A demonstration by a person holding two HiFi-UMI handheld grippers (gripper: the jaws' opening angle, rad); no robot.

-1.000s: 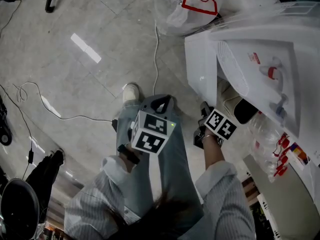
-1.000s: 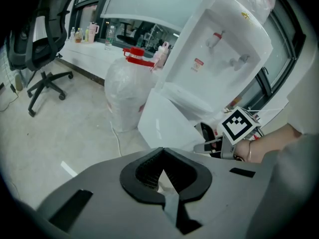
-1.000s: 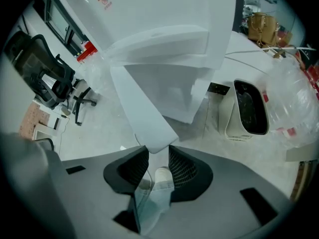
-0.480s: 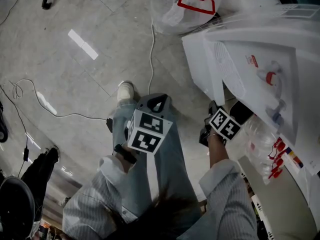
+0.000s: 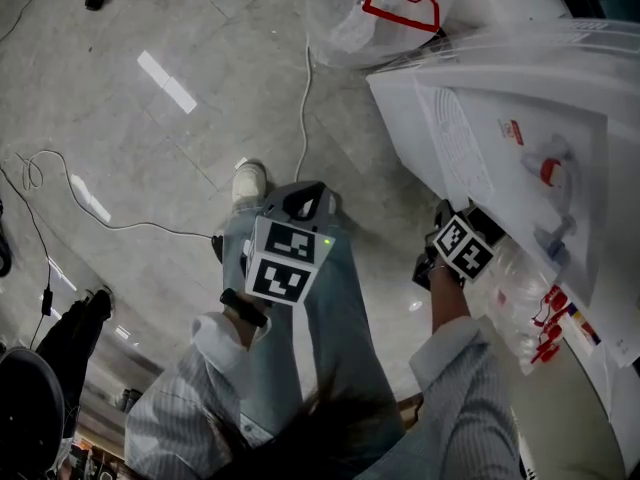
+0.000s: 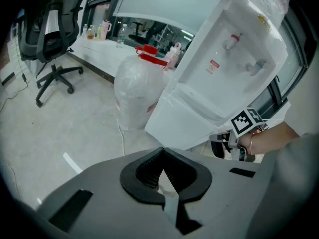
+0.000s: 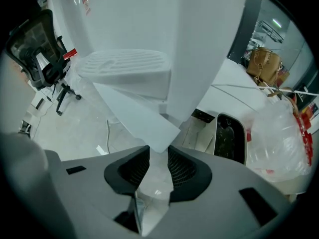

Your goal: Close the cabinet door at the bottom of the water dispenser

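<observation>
The white water dispenser stands at the right of the head view. Its bottom cabinet door hangs partly open, swung out towards the floor. My right gripper is at the door's free edge. In the right gripper view the door's lower corner sits between the jaws of that gripper, which have just been closing and now press on it. My left gripper hovers over the person's jeans, well away from the door. Its jaws are shut on nothing. The door and dispenser show beyond it.
A large water bottle in a plastic bag with a red handle stands behind the dispenser. A white cable runs across the tiled floor. An office chair is further off. A plastic bag lies by the dispenser's base.
My right gripper has moved to the right, towards the dispenser's base, and the door has swung in with it. The left gripper has stayed over the leg.
</observation>
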